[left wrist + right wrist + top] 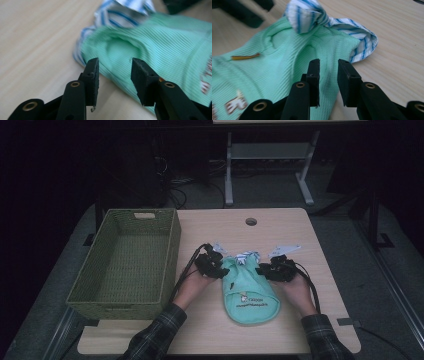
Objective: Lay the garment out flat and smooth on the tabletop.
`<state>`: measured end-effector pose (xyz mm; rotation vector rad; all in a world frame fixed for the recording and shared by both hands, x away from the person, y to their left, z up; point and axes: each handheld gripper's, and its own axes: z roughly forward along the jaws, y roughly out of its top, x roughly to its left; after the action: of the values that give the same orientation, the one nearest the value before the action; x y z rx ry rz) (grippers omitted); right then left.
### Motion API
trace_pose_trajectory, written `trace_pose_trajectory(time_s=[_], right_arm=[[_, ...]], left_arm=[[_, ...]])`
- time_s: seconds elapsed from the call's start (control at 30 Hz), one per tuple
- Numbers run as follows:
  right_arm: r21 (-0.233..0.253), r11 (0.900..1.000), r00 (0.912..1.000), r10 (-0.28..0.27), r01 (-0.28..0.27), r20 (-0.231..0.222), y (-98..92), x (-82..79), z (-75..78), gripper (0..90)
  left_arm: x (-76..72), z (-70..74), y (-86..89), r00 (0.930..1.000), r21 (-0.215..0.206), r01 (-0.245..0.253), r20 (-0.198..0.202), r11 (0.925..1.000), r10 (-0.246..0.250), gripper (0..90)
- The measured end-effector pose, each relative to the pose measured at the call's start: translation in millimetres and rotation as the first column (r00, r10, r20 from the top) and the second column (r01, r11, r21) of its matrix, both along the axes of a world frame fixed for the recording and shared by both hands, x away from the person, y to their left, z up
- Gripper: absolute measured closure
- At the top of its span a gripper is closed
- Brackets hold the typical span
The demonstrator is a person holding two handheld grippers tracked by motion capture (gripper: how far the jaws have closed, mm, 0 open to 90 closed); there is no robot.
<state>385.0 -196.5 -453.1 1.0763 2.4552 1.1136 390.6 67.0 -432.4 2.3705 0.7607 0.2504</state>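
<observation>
Two claws sit at the near-middle of the surface (310, 250), one each side of a green garment (250, 295). Left claw (114, 65) has jaws parted w/ a mid gap, nothing between them, tips just over the cloth's edge. Right claw (328, 65) is narrower, also holding nothing, tips over the ribbed fabric.

Risks, as I judge: jaws may close on one layer only, so the fold slips or bunches; uneven pull btwn sides could skew it.

Garment: mint ribbed knit, folded flat, small printed logo near its front, blue-white striped collar (312, 15) at the far end. Woven basket (127, 262) lies farther left.
</observation>
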Motion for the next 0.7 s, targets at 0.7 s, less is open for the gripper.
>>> trace_pose_trajectory(time_s=[0.7], right_arm=[[-0.055,0.998,0.9996,-0.001,-0.001,-0.029,16.3,28.4,-15.6,89.9]], left_arm=[[-43.8,-21.1,-4.1,0.9905,0.05,0.127,-0.06,0.9907,-0.124,89.4]])
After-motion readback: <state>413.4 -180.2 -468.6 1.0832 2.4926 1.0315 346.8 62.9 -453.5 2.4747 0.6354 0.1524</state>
